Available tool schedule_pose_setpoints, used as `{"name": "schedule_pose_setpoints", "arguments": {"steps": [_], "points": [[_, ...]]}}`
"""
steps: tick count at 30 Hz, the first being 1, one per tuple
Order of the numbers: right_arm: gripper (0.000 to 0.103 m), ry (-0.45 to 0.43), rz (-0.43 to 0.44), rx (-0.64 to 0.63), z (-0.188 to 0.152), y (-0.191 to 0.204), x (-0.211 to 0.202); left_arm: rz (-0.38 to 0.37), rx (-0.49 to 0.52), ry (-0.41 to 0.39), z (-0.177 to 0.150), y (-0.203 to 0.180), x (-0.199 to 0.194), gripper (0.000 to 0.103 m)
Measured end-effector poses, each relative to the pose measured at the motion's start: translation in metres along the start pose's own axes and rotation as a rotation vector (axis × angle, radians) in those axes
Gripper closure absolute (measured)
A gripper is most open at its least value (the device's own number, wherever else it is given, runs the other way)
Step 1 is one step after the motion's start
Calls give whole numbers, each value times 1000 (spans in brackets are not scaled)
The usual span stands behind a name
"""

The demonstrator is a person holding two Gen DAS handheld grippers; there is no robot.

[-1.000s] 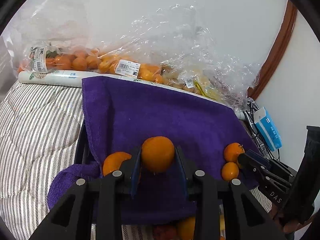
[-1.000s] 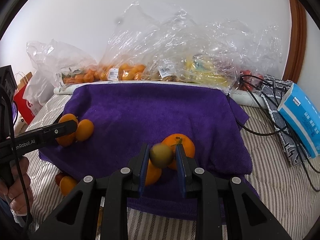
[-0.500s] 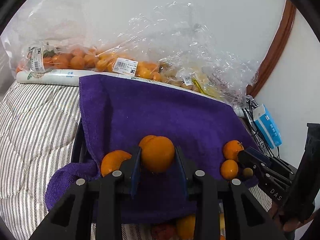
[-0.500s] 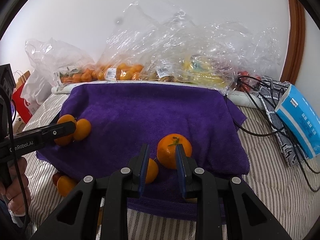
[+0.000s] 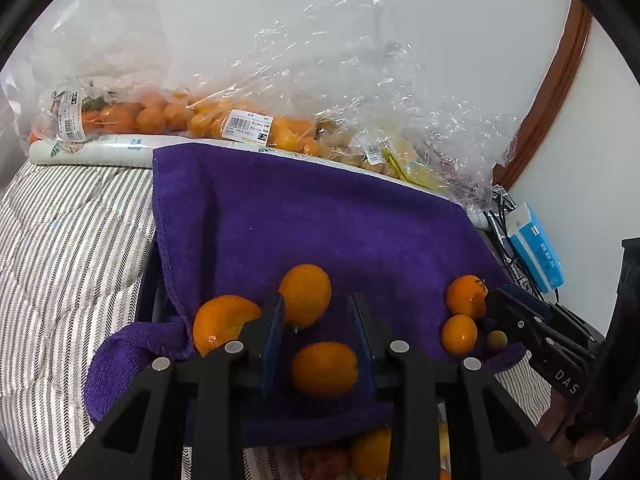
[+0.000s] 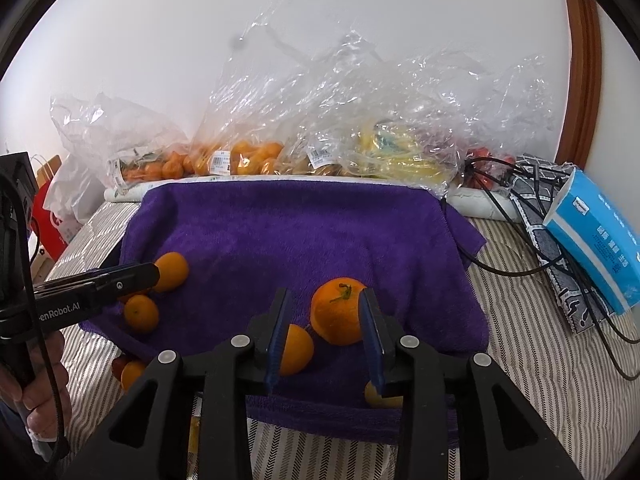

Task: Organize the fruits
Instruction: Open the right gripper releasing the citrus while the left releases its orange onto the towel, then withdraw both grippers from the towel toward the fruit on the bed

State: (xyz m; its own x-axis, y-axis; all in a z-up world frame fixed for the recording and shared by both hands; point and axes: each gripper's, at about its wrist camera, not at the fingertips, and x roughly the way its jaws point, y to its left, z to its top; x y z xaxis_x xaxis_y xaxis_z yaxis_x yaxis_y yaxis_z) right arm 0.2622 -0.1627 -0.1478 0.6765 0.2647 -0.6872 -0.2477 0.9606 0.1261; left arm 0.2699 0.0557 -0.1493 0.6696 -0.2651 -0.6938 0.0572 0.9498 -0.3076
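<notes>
The orange [image 5: 324, 368] sits low between the narrow jaws of your left hand-held gripper [image 5: 316, 304]. It looks loose on the purple towel [image 5: 320, 220] rather than pinched. Your right hand-held gripper [image 6: 324, 300] has just been opening its jaws and nothing is between them. A stemmed orange [image 6: 340, 312] lies just beyond, and a small greenish fruit [image 5: 497, 338] sits at its tip. Two little groups are laid out, but most fruit waits in the plastic bags [image 6: 256, 160] by the wall, so I judge you're early on. Both point downward at the towel's near edge.
</notes>
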Motion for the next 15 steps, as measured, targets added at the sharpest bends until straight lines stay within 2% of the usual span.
{"name": "schedule_pose_setpoints", "arguments": {"steps": [7,15], "points": [[67,-2,0,3,-1,0,0,-1,-2,4,0,0,0,72],[66,-2,0,3,0,-1,0,-16,1,-6,0,-2,-4,61]]}}
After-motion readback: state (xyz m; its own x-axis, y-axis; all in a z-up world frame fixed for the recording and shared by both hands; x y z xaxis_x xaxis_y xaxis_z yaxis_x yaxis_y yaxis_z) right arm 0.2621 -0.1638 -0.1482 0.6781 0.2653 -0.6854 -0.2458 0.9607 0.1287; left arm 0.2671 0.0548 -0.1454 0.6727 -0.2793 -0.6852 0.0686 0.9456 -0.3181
